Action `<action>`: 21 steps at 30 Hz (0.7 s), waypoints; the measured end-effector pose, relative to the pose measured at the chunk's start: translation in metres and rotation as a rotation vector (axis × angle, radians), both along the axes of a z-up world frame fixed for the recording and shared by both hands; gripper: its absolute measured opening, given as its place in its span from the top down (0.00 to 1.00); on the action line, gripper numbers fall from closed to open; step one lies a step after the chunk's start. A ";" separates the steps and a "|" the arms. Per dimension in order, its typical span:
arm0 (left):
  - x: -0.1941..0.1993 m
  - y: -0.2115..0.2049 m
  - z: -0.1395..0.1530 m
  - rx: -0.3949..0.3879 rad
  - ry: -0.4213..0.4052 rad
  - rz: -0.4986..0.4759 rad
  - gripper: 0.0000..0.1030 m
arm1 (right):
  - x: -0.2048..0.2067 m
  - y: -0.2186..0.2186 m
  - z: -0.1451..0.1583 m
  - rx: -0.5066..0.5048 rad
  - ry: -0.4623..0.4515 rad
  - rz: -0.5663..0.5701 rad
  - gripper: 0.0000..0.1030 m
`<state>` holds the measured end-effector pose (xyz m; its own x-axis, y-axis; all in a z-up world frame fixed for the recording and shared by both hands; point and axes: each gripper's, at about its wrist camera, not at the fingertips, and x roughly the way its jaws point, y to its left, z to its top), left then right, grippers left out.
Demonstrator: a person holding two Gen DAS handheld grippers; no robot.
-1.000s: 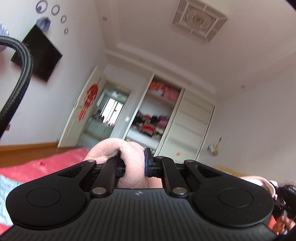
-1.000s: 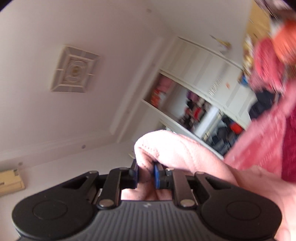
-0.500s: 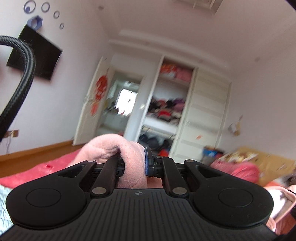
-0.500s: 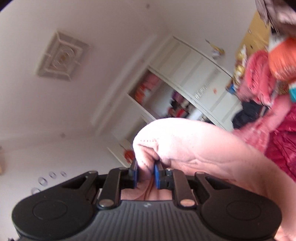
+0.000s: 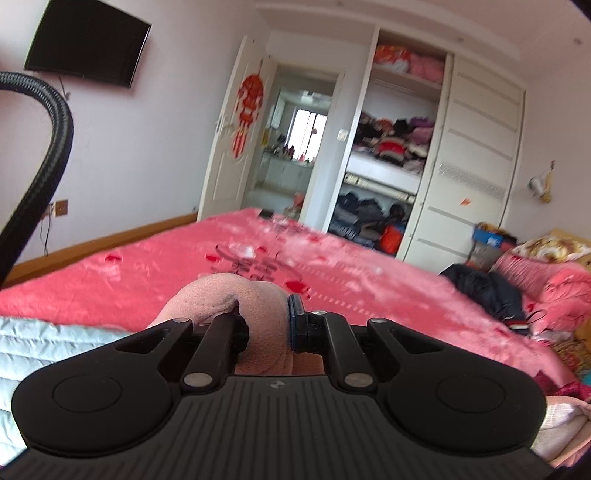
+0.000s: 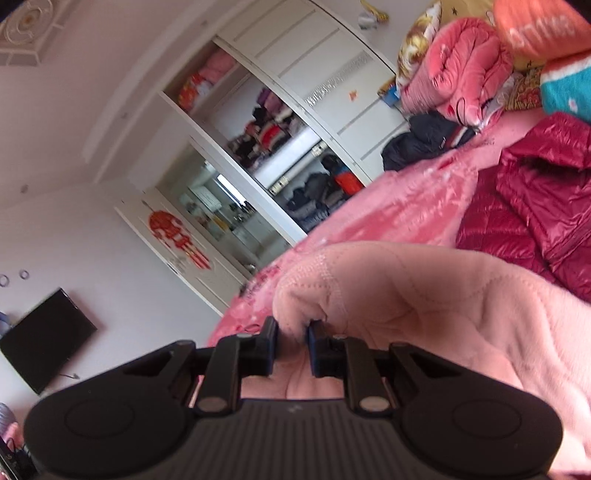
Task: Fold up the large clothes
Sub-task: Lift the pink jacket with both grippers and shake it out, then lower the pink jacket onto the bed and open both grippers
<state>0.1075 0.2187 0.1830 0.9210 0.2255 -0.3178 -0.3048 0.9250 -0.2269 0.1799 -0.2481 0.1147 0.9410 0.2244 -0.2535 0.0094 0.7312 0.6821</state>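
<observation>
Pink fleece: the soft pink garment [image 5: 255, 306] is bunched between the pads of the left gripper [image 5: 264, 325], held above the bed; another part of it [image 6: 424, 306] is in the right gripper [image 6: 291, 345] and drapes off to that view's right.
Tongs: both clenched on the pink garment, one fold in each.
Writing: large red characters are woven into the pink bedspread [image 5: 110, 280], too blurred to read; white lettering on an orange cushion [image 6: 535, 29] cannot be read either. A small emblem sits on each gripper body, illegible.
Change: a second ago both cameras faced mostly ceiling and its square plaster ornament; now the left view is level with the bed and the right view shows bedding and jackets. The grip on the fleece is unchanged.
Count: two grippers, one pink garment, one dark red puffer jacket [image 6: 535, 206], one black jacket [image 5: 484, 291], one pale blue quilted piece [image 5: 48, 354], one wall television [image 5: 88, 40], one red door ornament [image 5: 249, 110].
Wardrobe: open wardrobe [image 5: 391, 147], shelves stacked with clothes.
</observation>
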 end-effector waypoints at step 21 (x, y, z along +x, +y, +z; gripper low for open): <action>0.043 0.003 -0.064 0.184 0.210 -0.043 0.58 | 0.051 0.015 -0.046 -0.088 0.087 -0.055 0.65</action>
<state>0.1505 0.2214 0.1185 0.8491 0.2592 -0.4602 -0.2868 0.9579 0.0103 0.2310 -0.2334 0.0682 0.9247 0.1465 -0.3514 0.1076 0.7847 0.6105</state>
